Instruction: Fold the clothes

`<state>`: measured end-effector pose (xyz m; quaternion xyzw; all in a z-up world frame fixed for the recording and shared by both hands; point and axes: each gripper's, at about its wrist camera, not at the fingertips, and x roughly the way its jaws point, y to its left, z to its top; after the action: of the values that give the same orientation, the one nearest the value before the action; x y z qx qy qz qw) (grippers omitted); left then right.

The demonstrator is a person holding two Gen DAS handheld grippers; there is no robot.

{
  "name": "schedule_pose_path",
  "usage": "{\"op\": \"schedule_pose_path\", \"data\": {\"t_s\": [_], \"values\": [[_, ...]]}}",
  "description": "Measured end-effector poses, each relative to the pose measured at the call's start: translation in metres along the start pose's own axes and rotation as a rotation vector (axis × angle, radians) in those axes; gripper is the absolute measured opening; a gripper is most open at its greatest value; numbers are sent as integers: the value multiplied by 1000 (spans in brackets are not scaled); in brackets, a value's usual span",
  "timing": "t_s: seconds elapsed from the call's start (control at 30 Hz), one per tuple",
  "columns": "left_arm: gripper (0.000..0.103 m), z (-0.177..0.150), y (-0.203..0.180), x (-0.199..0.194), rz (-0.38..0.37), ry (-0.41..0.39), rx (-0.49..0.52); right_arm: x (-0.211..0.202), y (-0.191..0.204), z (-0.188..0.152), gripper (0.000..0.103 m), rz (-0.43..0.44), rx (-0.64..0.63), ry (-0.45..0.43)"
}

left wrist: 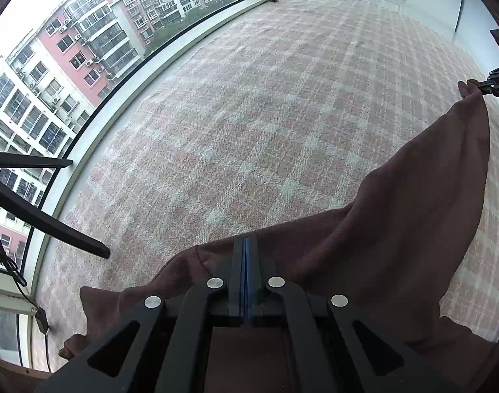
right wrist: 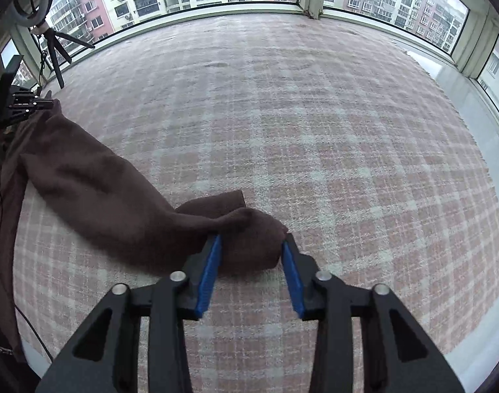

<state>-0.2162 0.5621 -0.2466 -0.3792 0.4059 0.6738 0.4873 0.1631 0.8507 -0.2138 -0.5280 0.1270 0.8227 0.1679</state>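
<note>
Over plaid carpet (right wrist: 315,131), left gripper (left wrist: 246,245) jaws pinch brown garment (right wrist: 118,203); right gripper (right wrist: 252,240) jaws gape around it.

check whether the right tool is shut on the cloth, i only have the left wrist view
Observer: No. The right tool is open: its blue pads stand apart, with a bunched end of the brown cloth lying between them.
Operator: ok and what are those black legs on my left
Observer: A tripod by the window, with cables hanging around its top.
</note>
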Motion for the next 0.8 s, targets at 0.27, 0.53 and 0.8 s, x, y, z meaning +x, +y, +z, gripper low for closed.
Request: {"op": "schedule_pose_path", "data": {"t_s": [0.27, 0.53, 0.8], "values": [[0, -2, 8, -4, 2, -15, -49, -109, -16, 0, 5, 257, 319, -155], [1, 16, -26, -23, -65, -38, 21, -30, -61, -13, 42, 39, 361, -37], [21, 42, -119, -17, -180, 6, 266, -17, -28, -51, 42, 143, 313, -47]]}}
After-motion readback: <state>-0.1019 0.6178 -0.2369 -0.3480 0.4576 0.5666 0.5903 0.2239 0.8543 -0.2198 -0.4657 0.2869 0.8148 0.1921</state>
